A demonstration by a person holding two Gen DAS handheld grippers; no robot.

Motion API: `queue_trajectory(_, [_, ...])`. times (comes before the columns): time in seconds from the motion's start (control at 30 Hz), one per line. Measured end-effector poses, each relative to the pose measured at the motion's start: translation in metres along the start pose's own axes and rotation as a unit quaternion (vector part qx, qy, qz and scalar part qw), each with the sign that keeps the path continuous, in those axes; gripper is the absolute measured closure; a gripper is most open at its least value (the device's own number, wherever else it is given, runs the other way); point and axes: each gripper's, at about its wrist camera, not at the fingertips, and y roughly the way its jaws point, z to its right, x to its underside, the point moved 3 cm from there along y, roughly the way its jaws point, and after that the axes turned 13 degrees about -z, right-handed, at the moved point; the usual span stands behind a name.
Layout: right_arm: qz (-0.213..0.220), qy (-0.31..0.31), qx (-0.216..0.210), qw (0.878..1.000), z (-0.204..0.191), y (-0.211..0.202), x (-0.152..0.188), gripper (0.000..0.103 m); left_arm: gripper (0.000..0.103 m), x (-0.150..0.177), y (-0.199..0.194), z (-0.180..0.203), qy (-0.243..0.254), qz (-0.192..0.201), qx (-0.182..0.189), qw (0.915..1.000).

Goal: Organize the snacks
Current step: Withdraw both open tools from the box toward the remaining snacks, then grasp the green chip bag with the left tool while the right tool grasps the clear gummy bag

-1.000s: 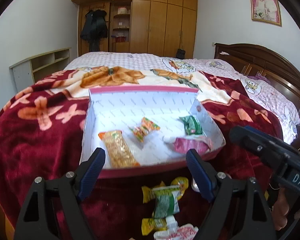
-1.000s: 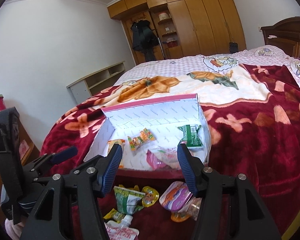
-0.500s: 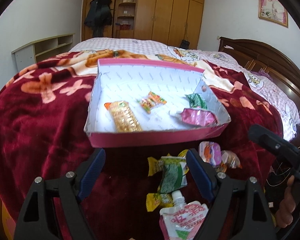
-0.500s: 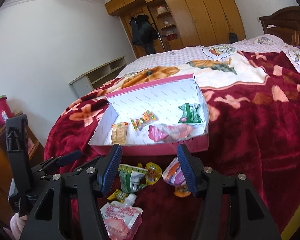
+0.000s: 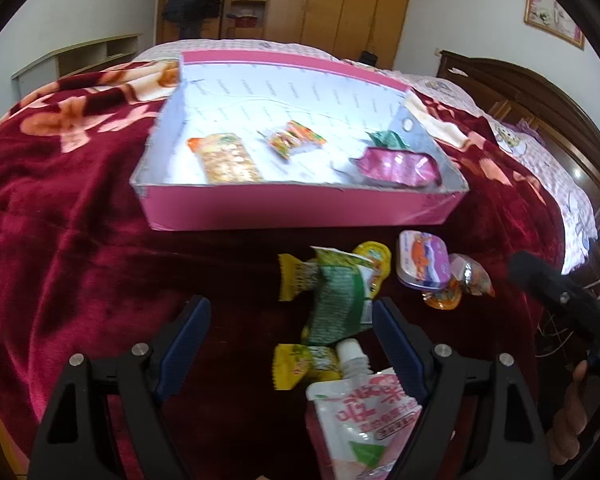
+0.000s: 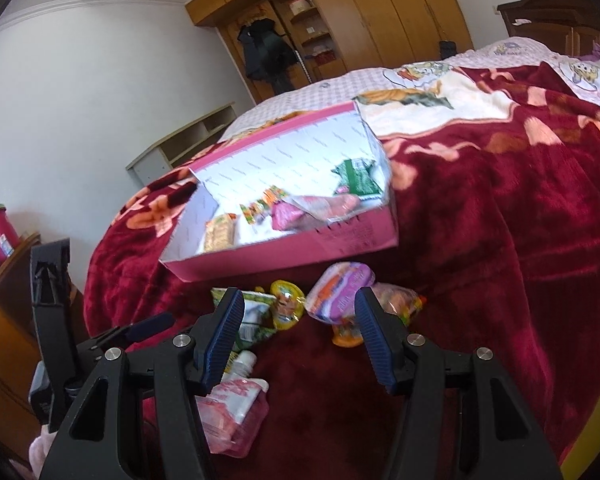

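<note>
A pink box (image 5: pixel 300 208) (image 6: pixel 284 254) with a white inside lies on the red blanket. It holds an orange bar (image 5: pixel 228 158), a small orange-green packet (image 5: pixel 294 144), a green packet (image 5: pixel 386 140) and a pink pouch (image 5: pixel 396 168). Loose snacks lie in front of it: a green-yellow packet (image 5: pixel 340 296), a purple tub (image 5: pixel 422 264) (image 6: pixel 340 292), an orange jelly cup (image 5: pixel 444 298) and a pink spouted pouch (image 5: pixel 364 412) (image 6: pixel 232 408). My left gripper (image 5: pixel 290 336) is open and empty above the loose snacks. My right gripper (image 6: pixel 300 332) is open and empty above the purple tub.
The bed's red flowered blanket (image 5: pixel 60 220) fills the foreground. A wooden headboard (image 5: pixel 540 112) is at the right, wardrobes (image 5: pixel 320 0) at the back, a low shelf (image 6: pixel 184 144) by the left wall. The other gripper shows at each view's edge (image 5: pixel 560 300) (image 6: pixel 60 320).
Both grippers have drawn back and tilted down from the box, so the loose snacks in front of it have come fully into view. Both stay open and empty.
</note>
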Motion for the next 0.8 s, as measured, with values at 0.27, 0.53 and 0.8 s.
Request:
queue_trajectory(0.27, [-0.009, 0.034, 0.004, 0.999, 0.028, 0.011, 0.010, 0.044, 0.017, -0.001, 0.013, 0.018, 0.025, -0.007, -0.006, 0.9996])
queue_trajectory(0.53, [-0.009, 0.032, 0.026, 0.999, 0.039, 0.018, 0.014, 0.043, 0.033, -0.006, 0.031, 0.015, 0.002, -0.026, 0.009, 0.9996])
queue_trajectory(0.8, [-0.016, 0.031, 0.036, 0.999, 0.043, 0.028, 0.011, 0.034, 0.049, -0.003, 0.040, 0.015, -0.001, -0.037, 0.028, 0.9989])
